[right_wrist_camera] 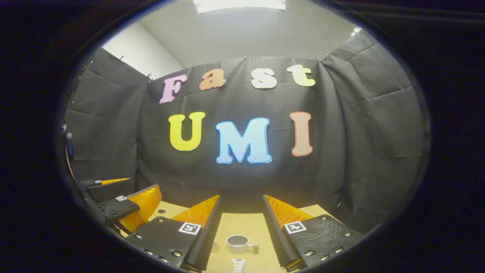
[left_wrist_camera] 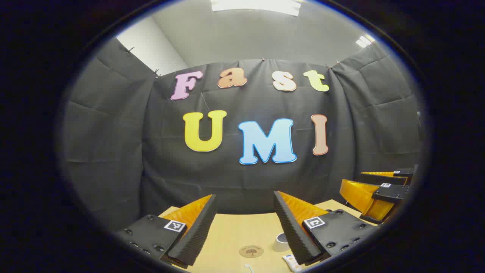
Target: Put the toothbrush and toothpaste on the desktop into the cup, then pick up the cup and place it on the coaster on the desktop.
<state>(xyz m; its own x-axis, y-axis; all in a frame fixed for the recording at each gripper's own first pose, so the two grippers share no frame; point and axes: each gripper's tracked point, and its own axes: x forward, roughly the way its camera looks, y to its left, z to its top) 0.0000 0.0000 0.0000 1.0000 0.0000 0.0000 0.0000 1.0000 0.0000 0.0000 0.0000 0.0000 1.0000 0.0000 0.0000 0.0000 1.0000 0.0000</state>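
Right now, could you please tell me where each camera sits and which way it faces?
Left gripper view: rides on the left gripper, facing the booth wall over the table; its own open fingers show low, the right gripper at right.
Right gripper view: rides on the right gripper, same heading; own open fingers low, left gripper at left.
Shared: cup, coaster, toothpaste, table.

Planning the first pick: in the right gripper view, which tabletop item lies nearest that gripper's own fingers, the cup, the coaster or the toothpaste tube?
The white toothpaste tube, lying between the fingers at the bottom edge; the white handled cup and round wooden coaster sit farther off.
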